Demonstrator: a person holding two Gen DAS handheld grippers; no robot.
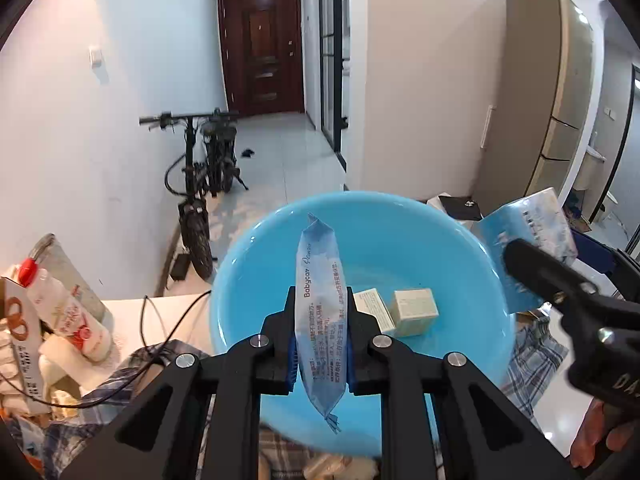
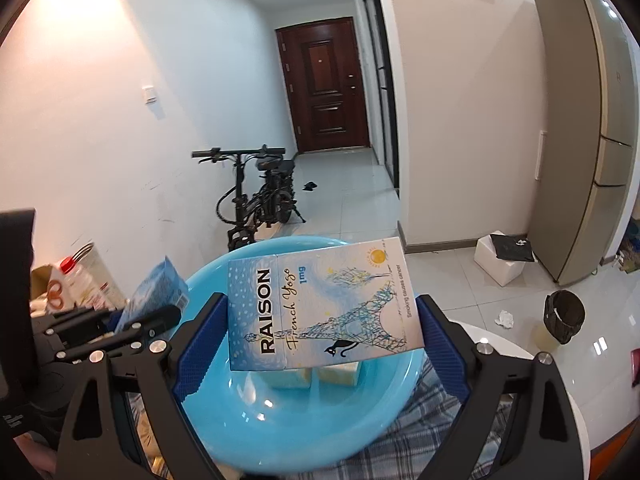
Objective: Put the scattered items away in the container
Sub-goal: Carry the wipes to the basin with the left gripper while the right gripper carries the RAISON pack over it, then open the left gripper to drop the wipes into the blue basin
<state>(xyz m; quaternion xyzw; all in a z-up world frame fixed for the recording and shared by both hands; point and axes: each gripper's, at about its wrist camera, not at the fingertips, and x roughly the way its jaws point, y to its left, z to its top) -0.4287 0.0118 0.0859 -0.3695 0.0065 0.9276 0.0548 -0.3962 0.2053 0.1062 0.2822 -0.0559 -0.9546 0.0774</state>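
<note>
The left gripper (image 1: pixel 320 344) clenches a slim, crinkly blue Babycare wipes packet (image 1: pixel 320 312) upright at lower centre, over a glossy round light-blue plastic basin (image 1: pixel 460 248). The right gripper (image 2: pixel 324 336) grasps a flat rectangular Raison cigarette carton (image 2: pixel 320 304) above the same basin, where two small cream cardboard boxes (image 1: pixel 414 312) lie. A checked cloth (image 2: pixel 440 420) lies beneath.
</note>
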